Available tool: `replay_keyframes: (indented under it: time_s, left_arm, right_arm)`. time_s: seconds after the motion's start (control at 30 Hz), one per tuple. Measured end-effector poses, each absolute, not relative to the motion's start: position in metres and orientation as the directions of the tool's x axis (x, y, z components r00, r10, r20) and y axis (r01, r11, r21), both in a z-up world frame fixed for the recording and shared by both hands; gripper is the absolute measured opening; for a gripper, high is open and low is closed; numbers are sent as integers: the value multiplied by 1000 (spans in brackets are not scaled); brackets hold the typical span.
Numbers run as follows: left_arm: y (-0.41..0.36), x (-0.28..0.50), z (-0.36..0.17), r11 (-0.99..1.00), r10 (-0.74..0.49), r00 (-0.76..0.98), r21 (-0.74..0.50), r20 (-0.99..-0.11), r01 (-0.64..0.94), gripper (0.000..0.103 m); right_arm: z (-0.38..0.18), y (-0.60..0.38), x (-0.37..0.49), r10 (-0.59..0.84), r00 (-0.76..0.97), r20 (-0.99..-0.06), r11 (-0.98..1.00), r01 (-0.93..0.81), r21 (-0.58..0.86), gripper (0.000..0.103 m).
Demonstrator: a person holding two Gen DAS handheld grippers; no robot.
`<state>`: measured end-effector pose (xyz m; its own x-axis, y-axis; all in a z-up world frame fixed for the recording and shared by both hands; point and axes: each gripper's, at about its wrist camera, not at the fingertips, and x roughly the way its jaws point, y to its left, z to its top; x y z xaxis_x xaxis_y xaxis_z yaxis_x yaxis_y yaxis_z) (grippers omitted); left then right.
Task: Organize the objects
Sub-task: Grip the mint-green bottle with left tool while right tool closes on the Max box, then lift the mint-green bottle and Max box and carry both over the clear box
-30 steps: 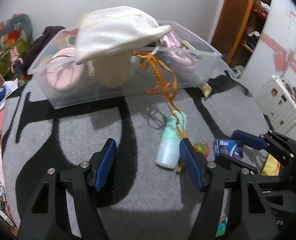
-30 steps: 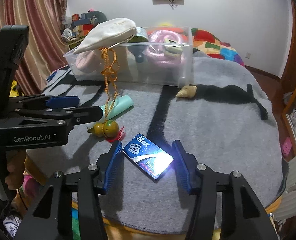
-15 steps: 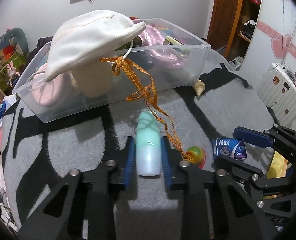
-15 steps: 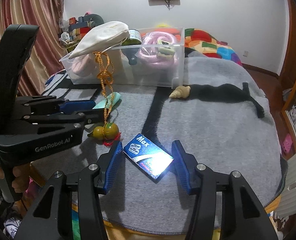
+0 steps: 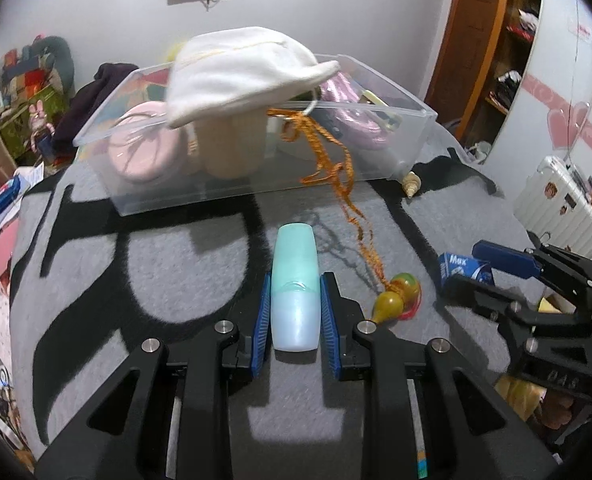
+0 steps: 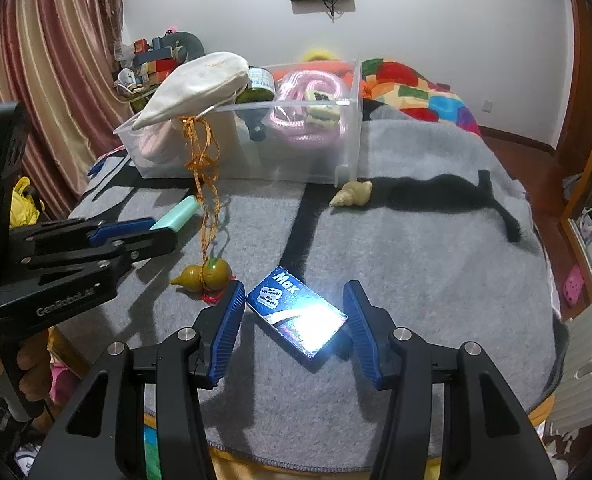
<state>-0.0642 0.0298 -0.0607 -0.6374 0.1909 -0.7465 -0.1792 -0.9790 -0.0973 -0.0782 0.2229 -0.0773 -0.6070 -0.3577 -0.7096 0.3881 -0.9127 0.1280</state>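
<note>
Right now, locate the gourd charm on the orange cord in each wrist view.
Left wrist: gourd charm lies right of centre on the grey blanket, just right of the left gripper, which is shut on the mint tube.
Right wrist: gourd charm sits left of centre, just left of the blue Max box.
Shared landmark: the clear bin, from which the cord hangs.

Mint bottle, grey-black blanket
</note>
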Motion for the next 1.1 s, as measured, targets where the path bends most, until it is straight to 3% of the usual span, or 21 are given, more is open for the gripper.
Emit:
replay_keyframes:
  time_s: [1.1]
  left_arm:
    - [0,-49,-3,-982,187,-767,-143,-614,-124,24]
  right_arm:
    - [-9,195,-99,-402,-686,-607,-884,464,62,48]
